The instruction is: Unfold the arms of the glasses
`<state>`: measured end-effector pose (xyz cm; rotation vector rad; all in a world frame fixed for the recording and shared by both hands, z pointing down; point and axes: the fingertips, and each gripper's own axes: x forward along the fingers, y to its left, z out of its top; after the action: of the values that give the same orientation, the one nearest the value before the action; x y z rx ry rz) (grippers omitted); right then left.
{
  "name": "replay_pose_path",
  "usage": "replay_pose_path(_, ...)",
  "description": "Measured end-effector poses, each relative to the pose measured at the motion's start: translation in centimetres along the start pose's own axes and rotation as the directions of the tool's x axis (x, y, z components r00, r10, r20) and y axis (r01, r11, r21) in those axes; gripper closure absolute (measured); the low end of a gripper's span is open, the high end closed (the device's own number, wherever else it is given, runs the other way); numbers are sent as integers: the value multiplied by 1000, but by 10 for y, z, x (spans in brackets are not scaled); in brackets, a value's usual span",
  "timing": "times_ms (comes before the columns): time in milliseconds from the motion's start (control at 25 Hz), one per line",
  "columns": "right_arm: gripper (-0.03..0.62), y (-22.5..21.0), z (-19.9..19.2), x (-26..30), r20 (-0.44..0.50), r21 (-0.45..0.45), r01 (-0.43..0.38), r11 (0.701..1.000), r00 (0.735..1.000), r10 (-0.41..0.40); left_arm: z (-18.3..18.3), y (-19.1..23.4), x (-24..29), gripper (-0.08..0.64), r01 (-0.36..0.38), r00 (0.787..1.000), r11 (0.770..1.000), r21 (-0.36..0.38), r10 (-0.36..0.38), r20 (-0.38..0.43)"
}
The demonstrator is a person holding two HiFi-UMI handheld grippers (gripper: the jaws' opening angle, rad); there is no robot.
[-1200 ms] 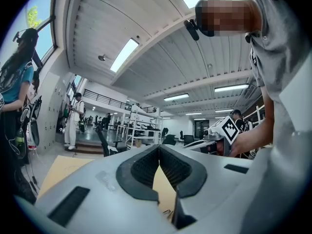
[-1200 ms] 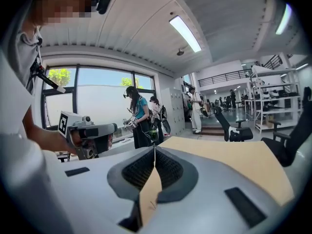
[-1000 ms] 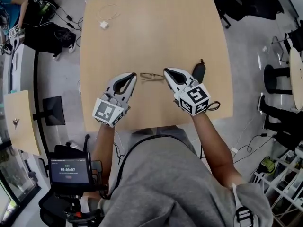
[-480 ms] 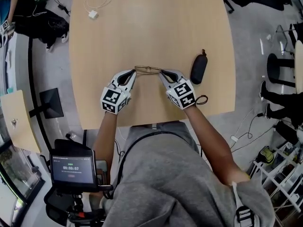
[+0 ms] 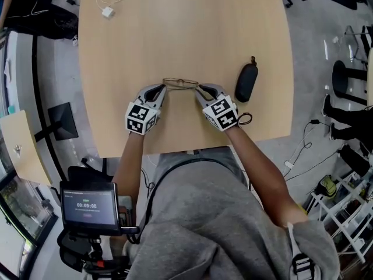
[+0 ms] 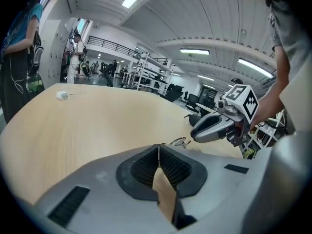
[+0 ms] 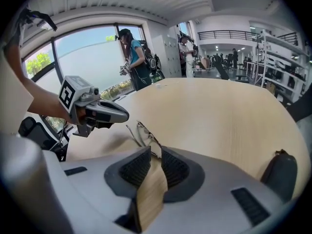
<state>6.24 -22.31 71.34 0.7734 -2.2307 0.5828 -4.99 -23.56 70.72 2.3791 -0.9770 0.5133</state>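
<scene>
The thin-framed glasses (image 5: 179, 84) lie low on the wooden table (image 5: 186, 28), spanning the gap between my two grippers. My left gripper (image 5: 161, 90) has its jaws shut, and the glasses' left end (image 6: 179, 142) reaches into their tips (image 6: 158, 149). My right gripper (image 5: 199, 90) is at the other end. Its jaws are opening, and a narrow gap shows between the pads with the wire frame (image 7: 144, 133) running into it (image 7: 156, 152). Each gripper also shows in the other's view: the right gripper (image 6: 200, 133) and the left gripper (image 7: 117, 115).
A black glasses case (image 5: 245, 81) lies just right of the right gripper, and it shows again as the case (image 7: 279, 172). A white charger and cable (image 5: 111, 4) sit at the table's far left. People stand beyond the table (image 7: 134, 57). The table's near edge runs under my wrists.
Both grippers have come down towards the table with the glasses between them. The right jaws, shut before, now stand slightly apart.
</scene>
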Motion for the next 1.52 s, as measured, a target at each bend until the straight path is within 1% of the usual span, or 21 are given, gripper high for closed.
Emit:
replay_pose_path(80,540,0,-2,1,-7,-6,-13,1000,1000,13,-2,-4,4,551,2,1000,1000,-11,-2,-6)
replay_pose_path(200,540,-5,-8,1,-37,-6,-17,1000,999,17,-3,-9,16,551,25,1000,1000,-14,-25,-15)
replay_pose_path(280,540,4,-8,6,-44,-3,-35,999,998,34,-10,-7,14,551,27,999,999,-27,-28,-36)
replay_pose_path(400,540,16,-11,9,-52,-18,-54,998,997,53,-22,-6,12,551,32,998,997,-73,-36,-60)
replay_pose_path(520,540,24,-12,12,-50,-23,-60,998,997,58,-29,-11,12,551,48,995,995,-83,-55,-86)
replay_pose_path(680,535,24,-11,15,-45,-18,-57,998,997,56,-35,-21,14,551,91,987,988,-122,-105,-119)
replay_pose_path(840,518,20,-9,17,-44,-22,-58,998,997,57,-40,-39,20,551,136,978,981,-139,-155,-138)
replay_pose_path(960,515,24,-7,17,-42,-20,-69,997,997,68,-41,-51,24,551,149,978,971,-184,-172,-117)
replay_pose_path(1120,510,43,-10,19,-52,-44,-111,993,993,109,-39,-60,29,551,139,985,948,-287,-163,-62)
replay_pose_path(1200,464,53,-14,22,-68,-62,-127,990,990,123,-41,-61,30,551,125,988,929,-350,-150,-46)
replay_pose_path(1280,462,55,-20,24,-76,-55,-135,989,988,131,-45,-61,29,551,117,988,908,-402,-147,-42)
replay_pose_path(1320,445,54,-21,25,-76,-48,-137,989,988,133,-47,-61,29,551,121,988,897,-425,-151,-39)
replay_pose_path(1400,383,47,-19,25,-61,-52,-128,990,990,125,-45,-59,25,551,129,988,880,-458,-153,-14)
replay_pose_path(1440,372,44,-16,23,-46,-61,-122,991,992,119,-40,-56,21,551,128,990,878,-461,-139,9)
replay_pose_path(1520,370,40,-7,17,-12,-73,-116,991,993,115,-25,-48,10,551,120,993,886,-448,-100,67)
